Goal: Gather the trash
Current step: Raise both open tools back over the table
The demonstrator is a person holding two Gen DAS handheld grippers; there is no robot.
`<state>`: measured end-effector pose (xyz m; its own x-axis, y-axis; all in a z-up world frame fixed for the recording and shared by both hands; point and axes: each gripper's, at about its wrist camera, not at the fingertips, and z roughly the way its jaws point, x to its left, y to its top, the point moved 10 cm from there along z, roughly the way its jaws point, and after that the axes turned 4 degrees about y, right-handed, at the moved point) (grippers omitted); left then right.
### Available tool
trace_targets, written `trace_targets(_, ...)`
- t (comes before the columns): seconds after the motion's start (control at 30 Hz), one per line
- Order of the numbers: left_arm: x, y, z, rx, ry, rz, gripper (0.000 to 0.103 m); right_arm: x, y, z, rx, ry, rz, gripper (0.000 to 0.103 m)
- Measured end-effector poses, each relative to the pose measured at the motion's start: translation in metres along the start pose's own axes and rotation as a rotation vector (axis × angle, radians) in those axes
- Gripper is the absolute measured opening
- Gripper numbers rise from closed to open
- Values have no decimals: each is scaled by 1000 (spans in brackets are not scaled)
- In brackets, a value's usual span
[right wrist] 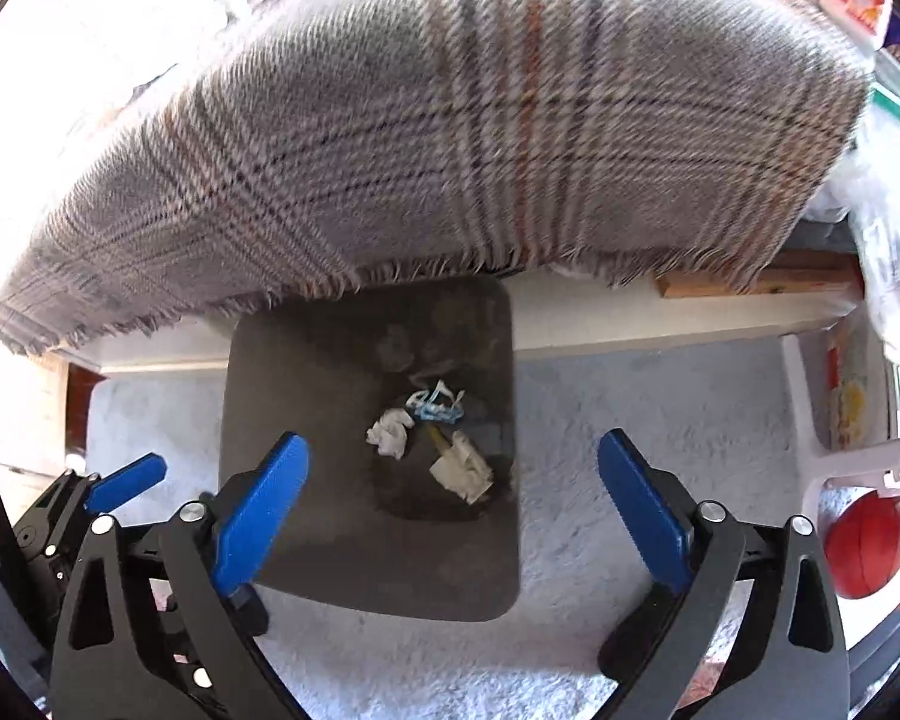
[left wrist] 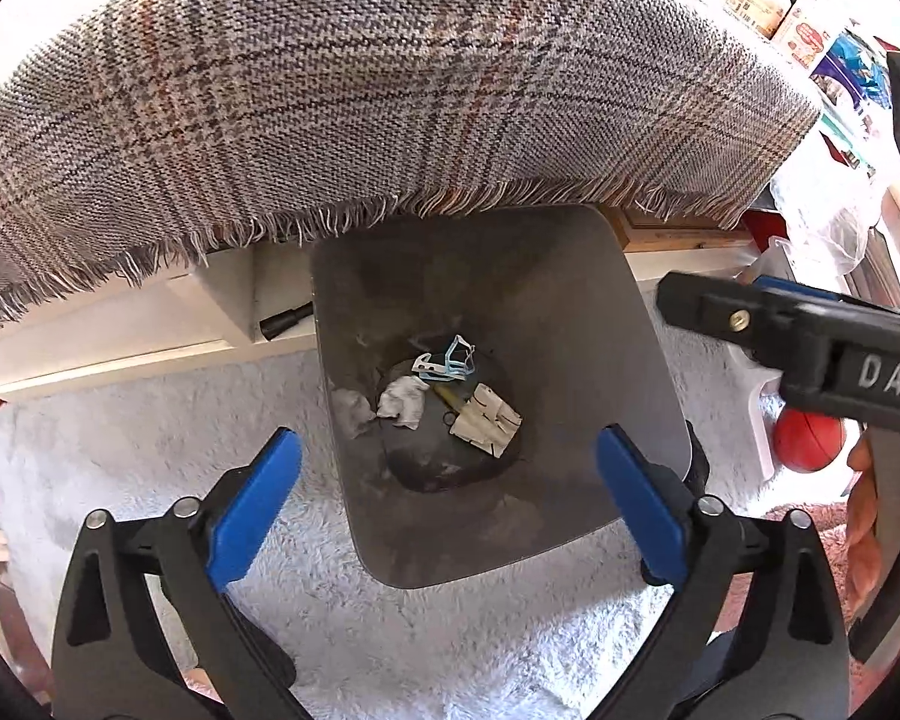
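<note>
Left claw (left wrist: pixel 447 498) wide open low in the frame, nothing between its blue pads (left wrist: pixel 255 504). Right claw (right wrist: pixel 453 504) wide open too, and empty. Both hung over a dark grey trash bin (left wrist: pixel 600 360) in the middle of the frame, set on a fluffy pale rug (left wrist: pixel 150 420). Down in the bin: a crumpled white tissue (left wrist: pixel 403 402), a blue and white plastic piece (left wrist: pixel 447 359), a folded white wrapper (left wrist: pixel 486 420). Above the bin, the fringed edge of a plaid blanket (left wrist: pixel 360 90). At the right edge, a red ball (right wrist: pixel 867 546). At the lower right of the left view, a hand (left wrist: pixel 870 534) on the right claw's handle.
</note>
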<state>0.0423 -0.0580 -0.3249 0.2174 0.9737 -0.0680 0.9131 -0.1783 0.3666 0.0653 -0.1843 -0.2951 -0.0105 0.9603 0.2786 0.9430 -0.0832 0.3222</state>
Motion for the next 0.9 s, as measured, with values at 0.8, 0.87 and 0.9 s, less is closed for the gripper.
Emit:
trace_targets(0.8,68,128,-110,-189,45,-98,95,19,141,-123,-237,55,-30,100)
trace_targets(0.87,68,147,-109,-205,47,-79,95,23,154,-121,-243,71,-23,100)
trace_targets(0.9,69,156,-108,-211,49,-68,94,27,161,-119,-242,80,-22,100)
